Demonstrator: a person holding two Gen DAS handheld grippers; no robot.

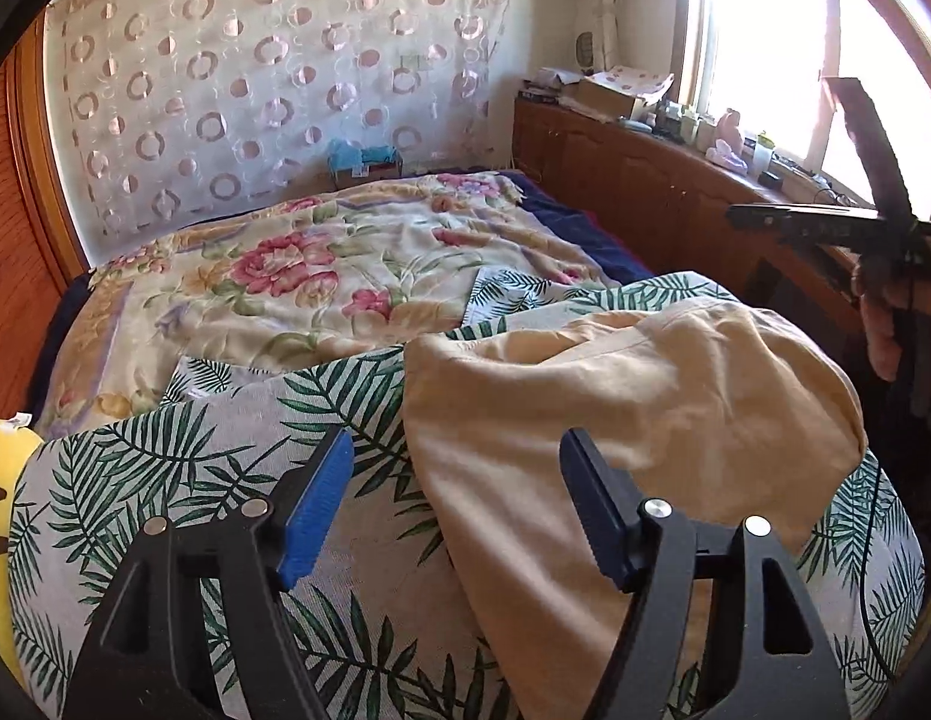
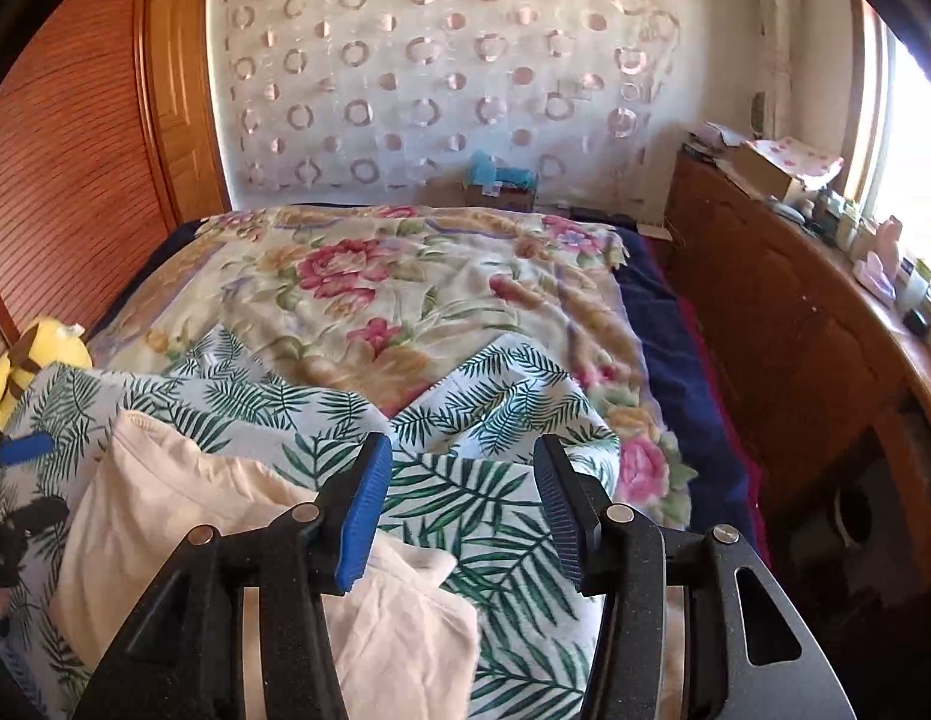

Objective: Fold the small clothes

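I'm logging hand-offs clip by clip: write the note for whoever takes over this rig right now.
Left gripper: open, nothing gripped; it hangs over the near-left edge of the peach garment.
Right gripper: open, empty, above the palm-leaf sheet just right of the garment.
The garment lies loosely bunched and rumpled on the palm-leaf sheet, in front of the floral blanket.
Done: a rough gather at most; no crisp fold shows.
Left: flatten it, finish the folds, set it aside.

no readable text, labels, brands or numbers anywhere
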